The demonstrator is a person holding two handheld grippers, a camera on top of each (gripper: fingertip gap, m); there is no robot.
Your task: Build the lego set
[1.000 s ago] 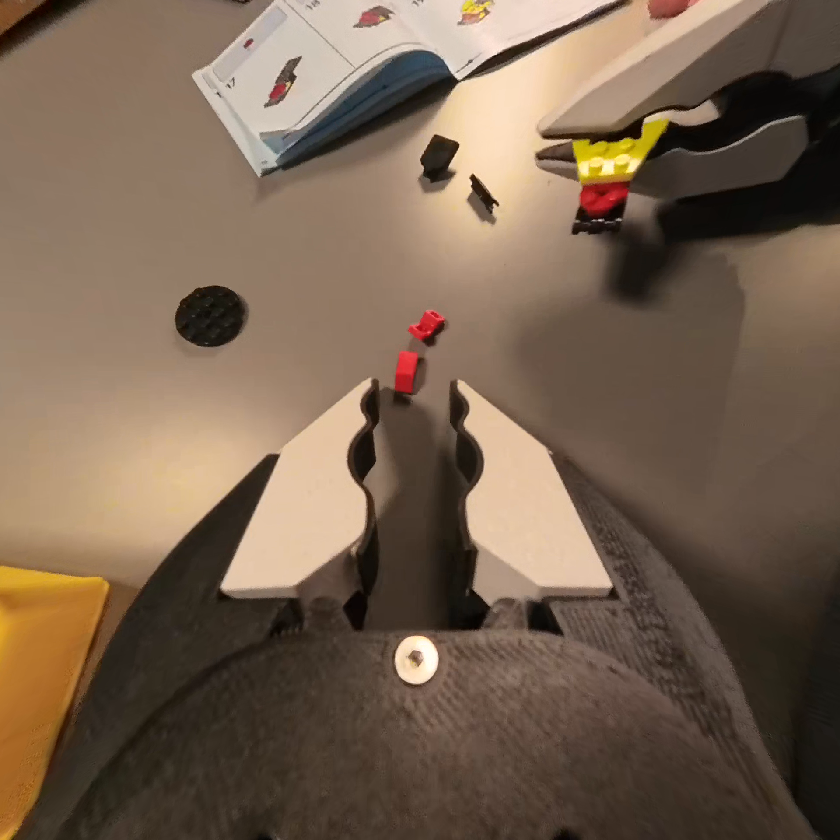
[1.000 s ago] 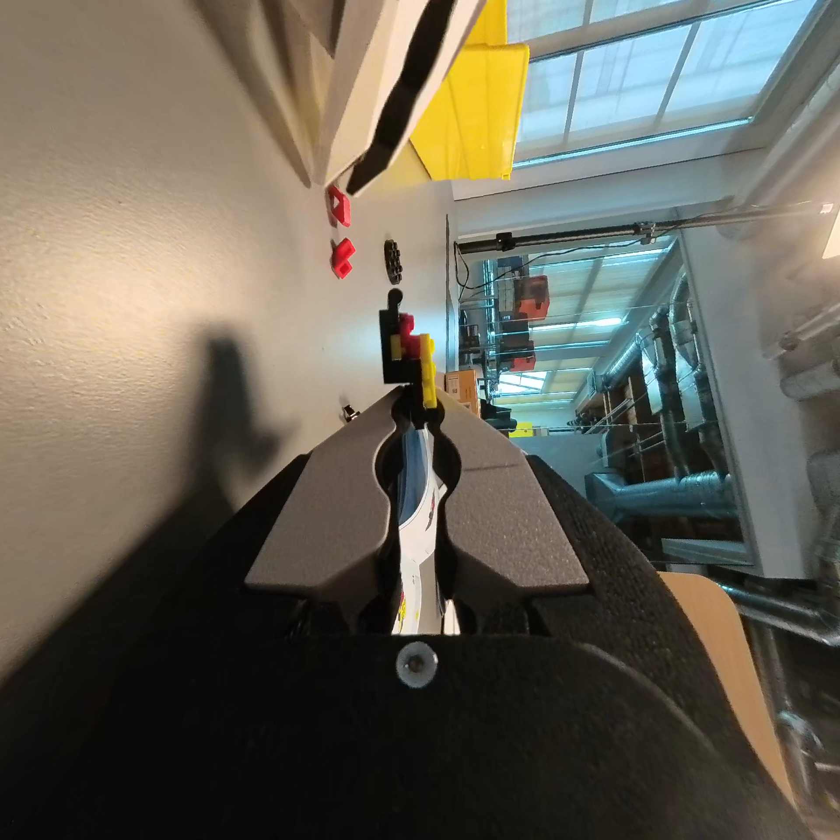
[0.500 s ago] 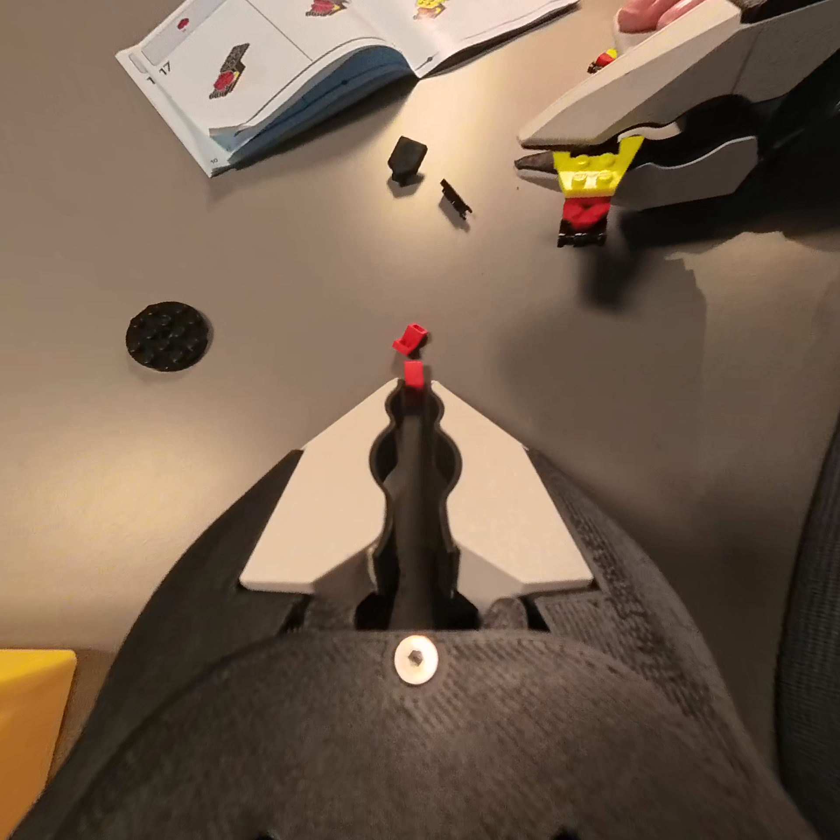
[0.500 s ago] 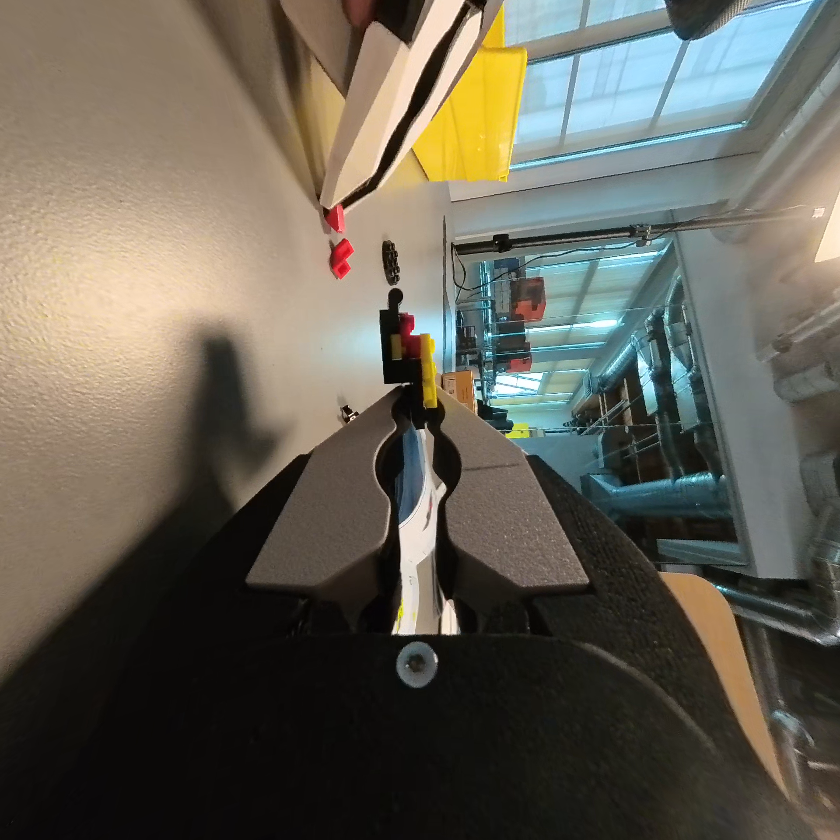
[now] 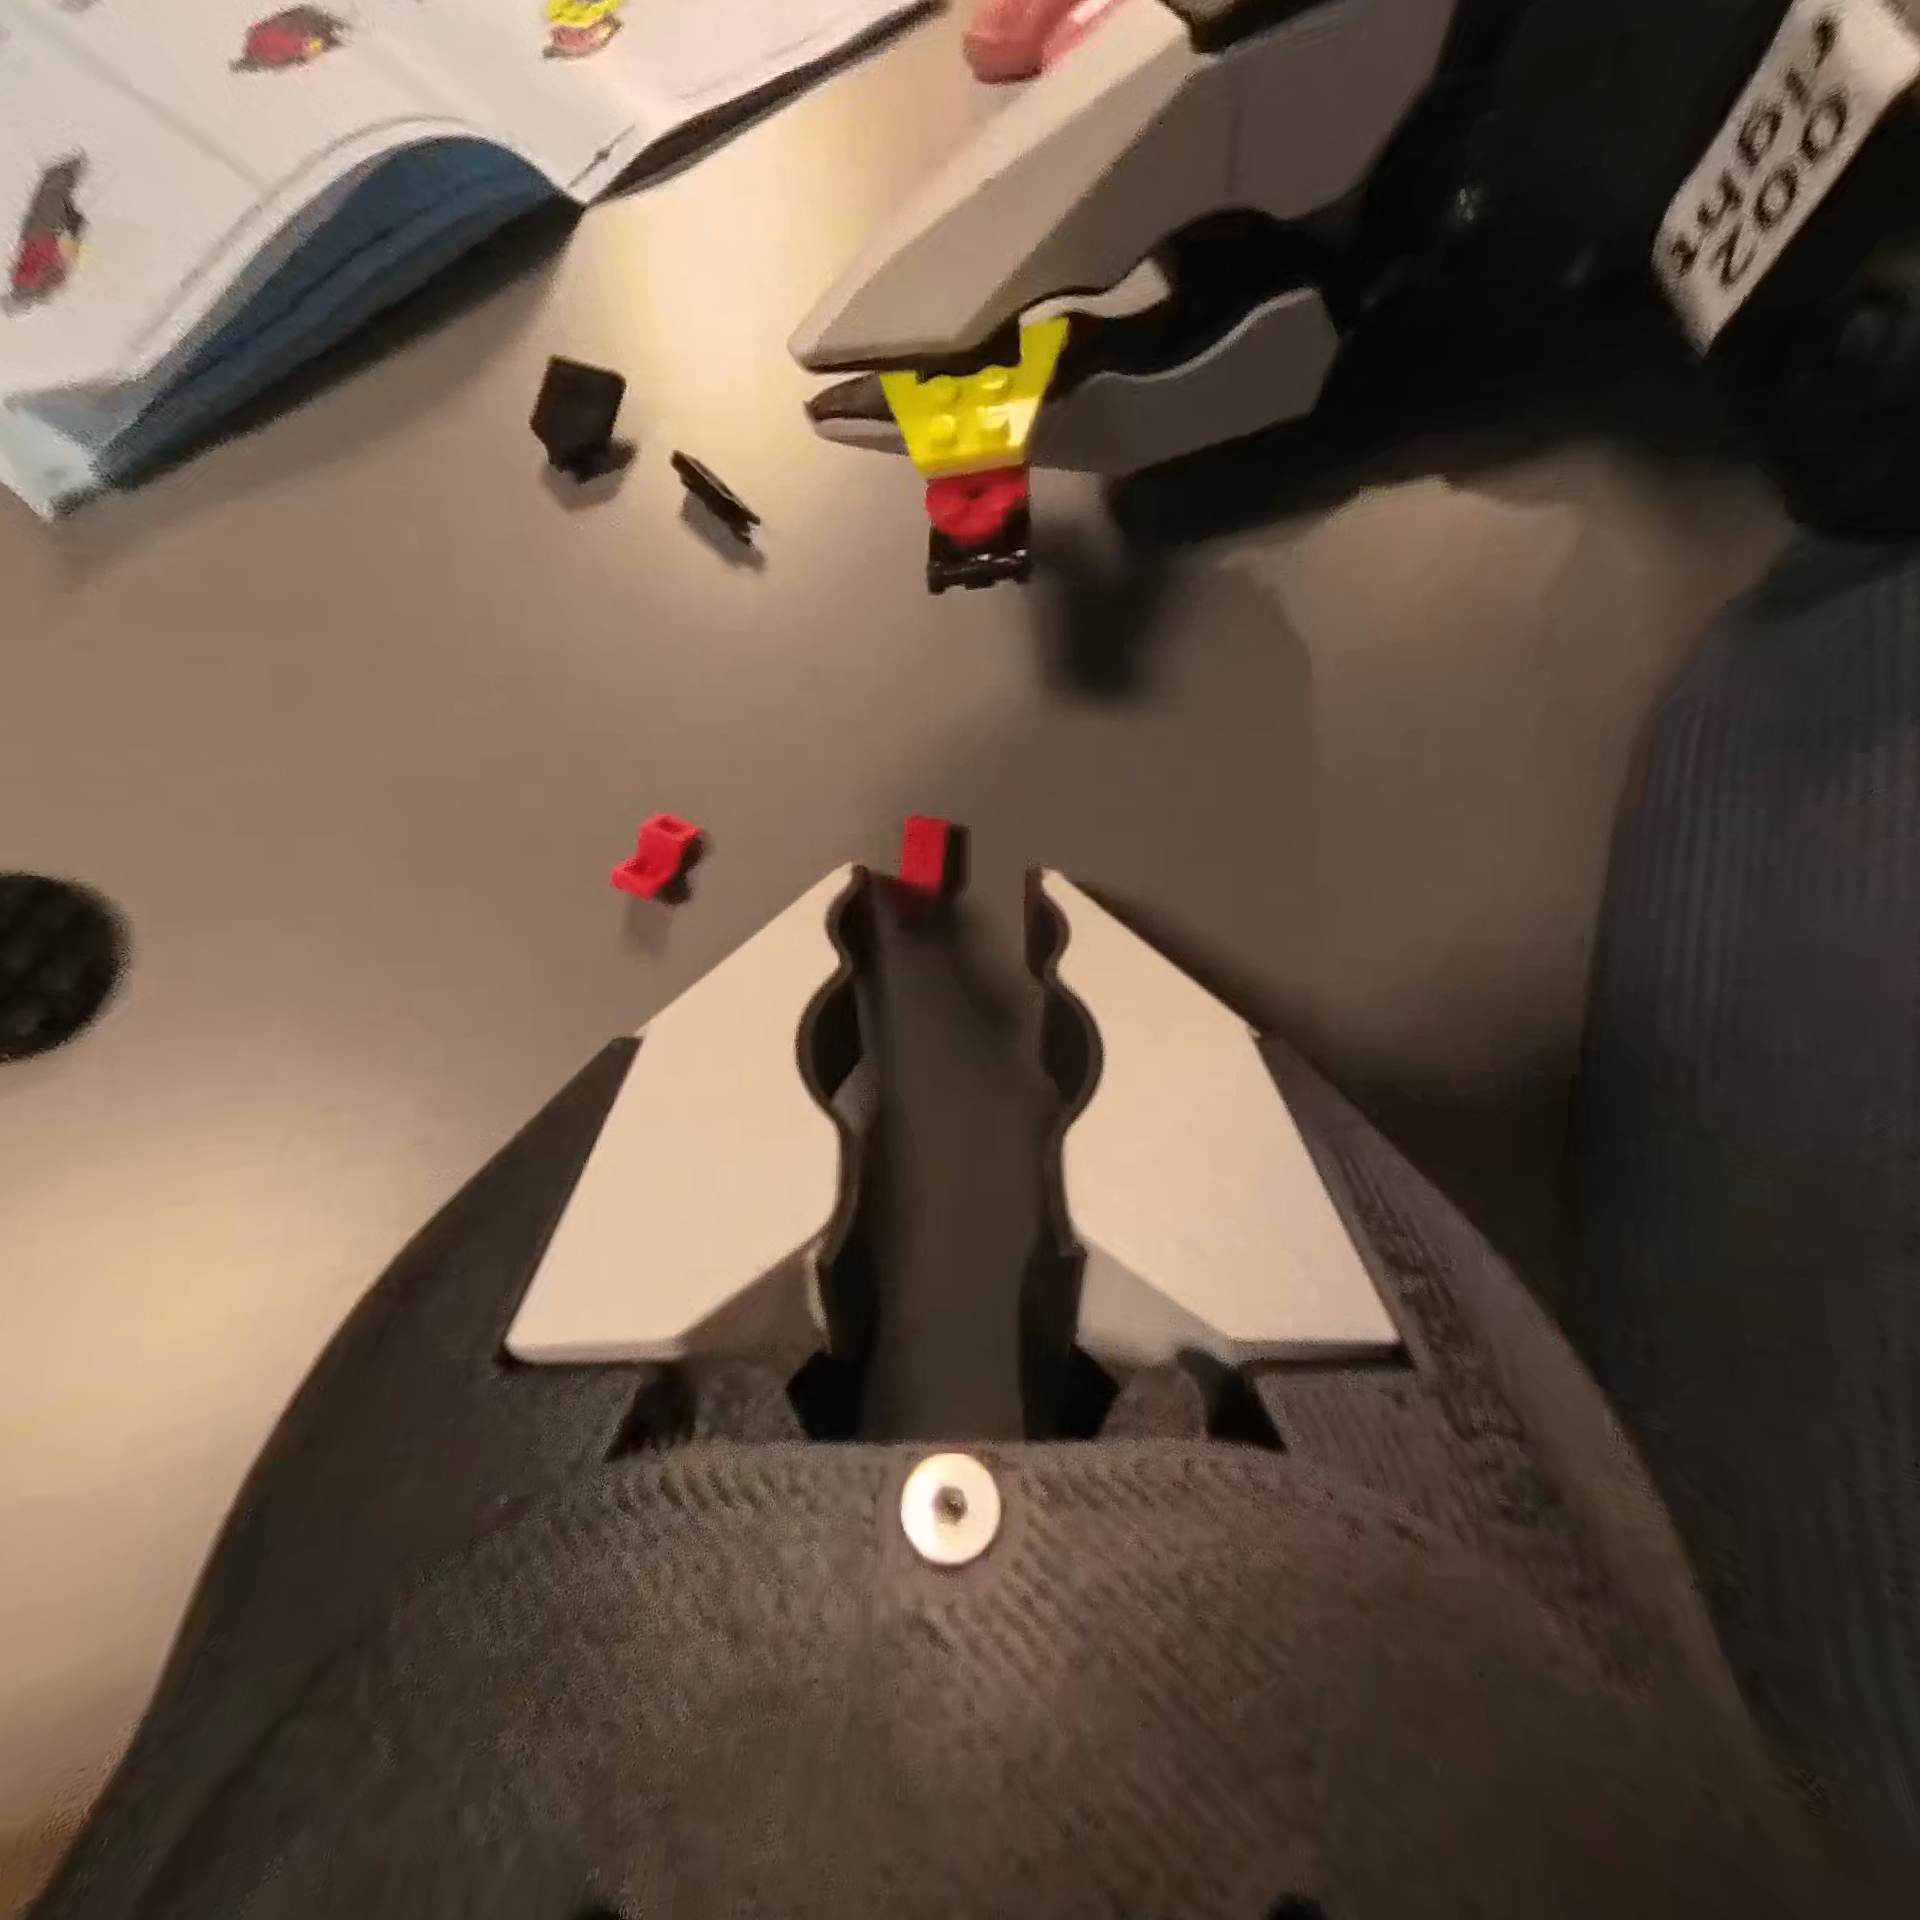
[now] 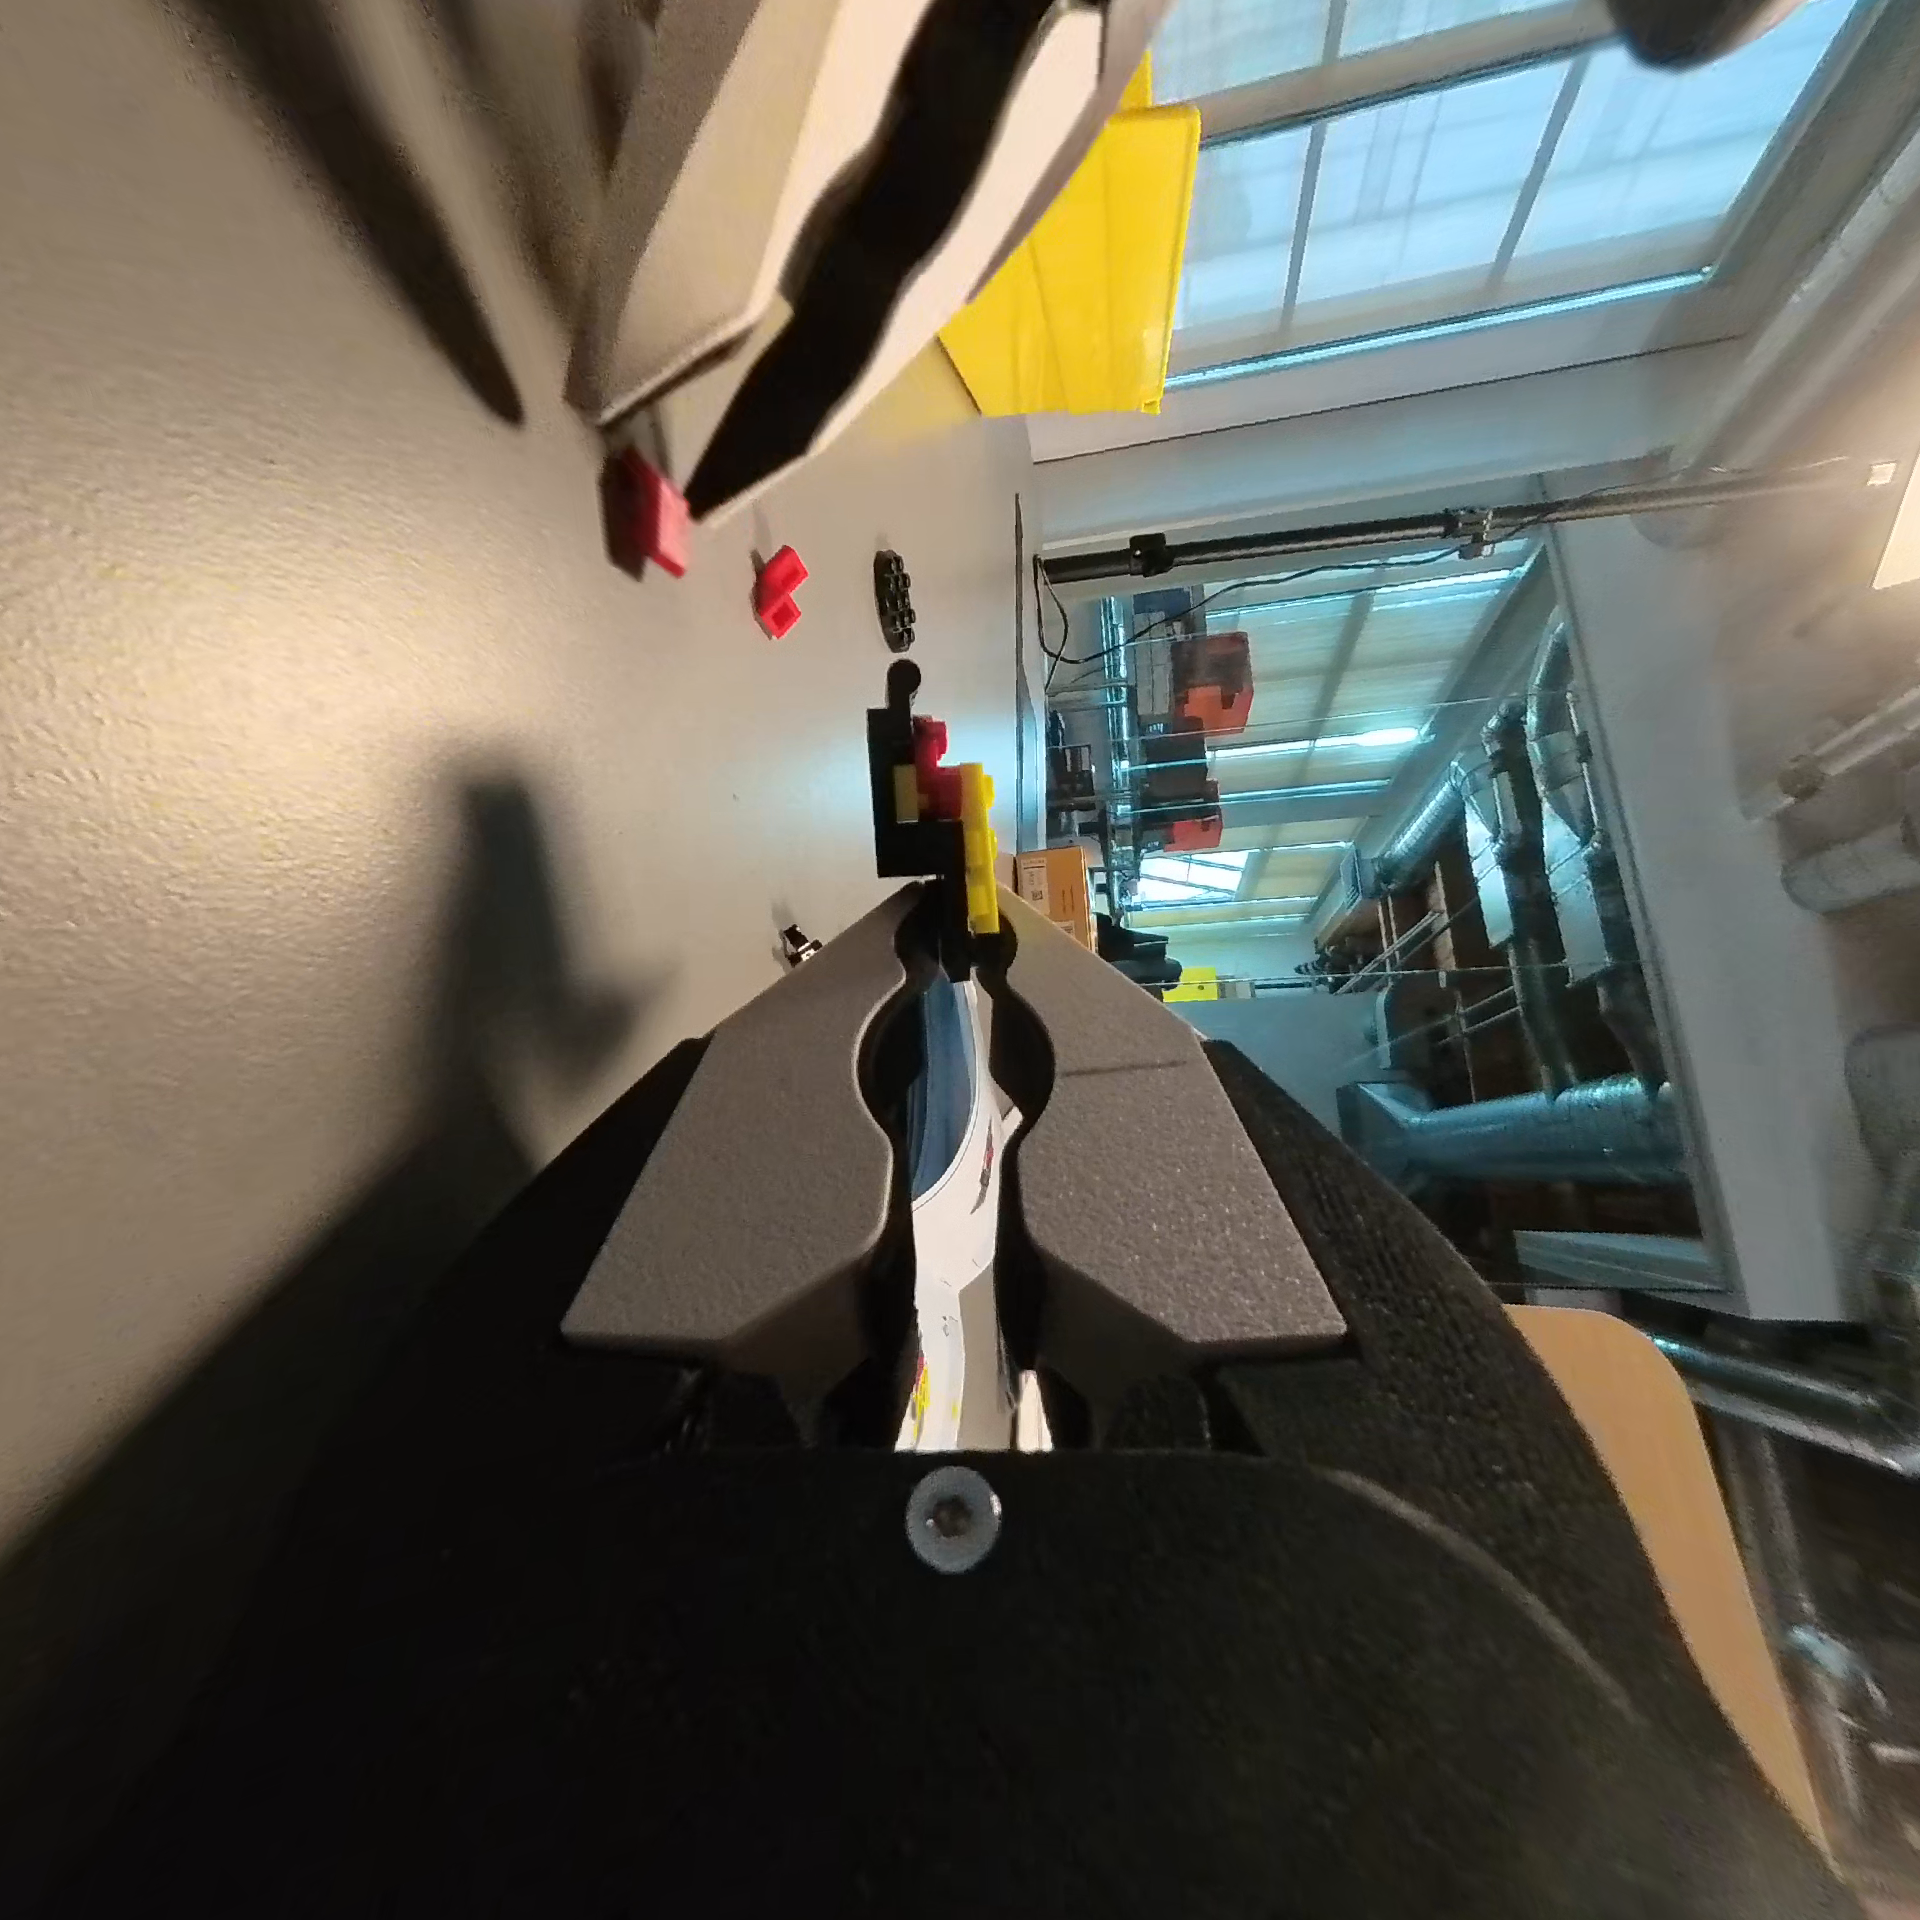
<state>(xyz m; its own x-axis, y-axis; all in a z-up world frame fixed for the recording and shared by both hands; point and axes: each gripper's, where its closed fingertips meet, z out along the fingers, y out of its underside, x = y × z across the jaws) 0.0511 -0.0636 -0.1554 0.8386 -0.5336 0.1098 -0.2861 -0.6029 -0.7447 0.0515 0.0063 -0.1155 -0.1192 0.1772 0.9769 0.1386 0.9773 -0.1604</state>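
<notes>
My left gripper (image 5: 943, 881) is open just above the grey table (image 5: 364, 675). A small red brick (image 5: 928, 864) sits between its fingertips, close to the left one. In the right wrist view this brick (image 6: 649, 520) rests against the table at the left gripper's tip (image 6: 675, 468). My right gripper (image 6: 961, 914) is shut on a small yellow, red and black assembly (image 6: 930, 800) and holds it above the table. In the left wrist view the right gripper (image 5: 862, 384) and the assembly (image 5: 971, 426) are at the upper right.
A red bracket piece (image 5: 655, 868) lies left of the brick. A black round plate (image 5: 47, 977) is at the far left. Two small black pieces (image 5: 577, 410) (image 5: 717, 499) lie near an open instruction booklet (image 5: 260, 156). A yellow bin (image 6: 1081, 270) stands behind the left gripper. One gripper's finger ends stand about 8 cm off the other's. The red bracket piece (image 5: 655, 868) is about 4 cm from my left fingertips. My right wrist view (image 6: 787, 569) looks at it from another angle.
My left gripper shut on the red brick, carried it right away from the red bracket piece, and has now opened. The right gripper still holds the assembly.
</notes>
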